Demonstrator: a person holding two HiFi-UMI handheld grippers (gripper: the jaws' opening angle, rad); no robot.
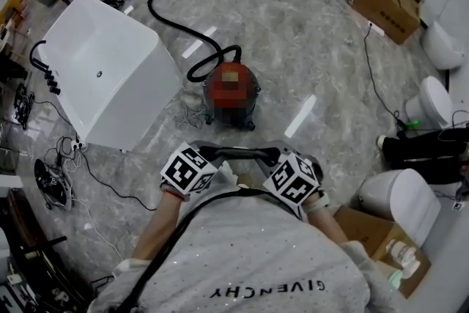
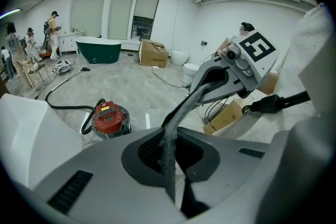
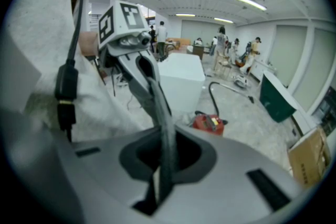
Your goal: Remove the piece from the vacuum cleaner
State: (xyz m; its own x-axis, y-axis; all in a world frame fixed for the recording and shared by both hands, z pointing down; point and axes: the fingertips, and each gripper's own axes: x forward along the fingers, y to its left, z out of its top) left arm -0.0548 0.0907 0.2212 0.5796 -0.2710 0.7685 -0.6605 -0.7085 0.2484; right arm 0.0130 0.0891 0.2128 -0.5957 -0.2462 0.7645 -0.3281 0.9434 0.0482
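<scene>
Red vacuum cleaner [image 1: 231, 94] with black hose [image 1: 174, 20], white bathtub [image 1: 110, 70] just beside

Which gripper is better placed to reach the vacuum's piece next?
Probably left, marginally. The left gripper and right gripper are both shut, empty, at the chest; the vacuum stands ahead, slightly leftward, its hose on that side.

A pale grey short-sleeved shirt [image 1: 278, 260], flecked with tiny dots, carries black capital lettering across its chest. A black cable [image 3: 65, 93] with a chunky plug hangs down the shirt's front. Just beyond the shirt, the left gripper [image 2: 176, 118] and right gripper [image 3: 160, 107] are smooth grey plastic, each topped by a cube [image 1: 188, 169] of black-and-white square markers.
</scene>
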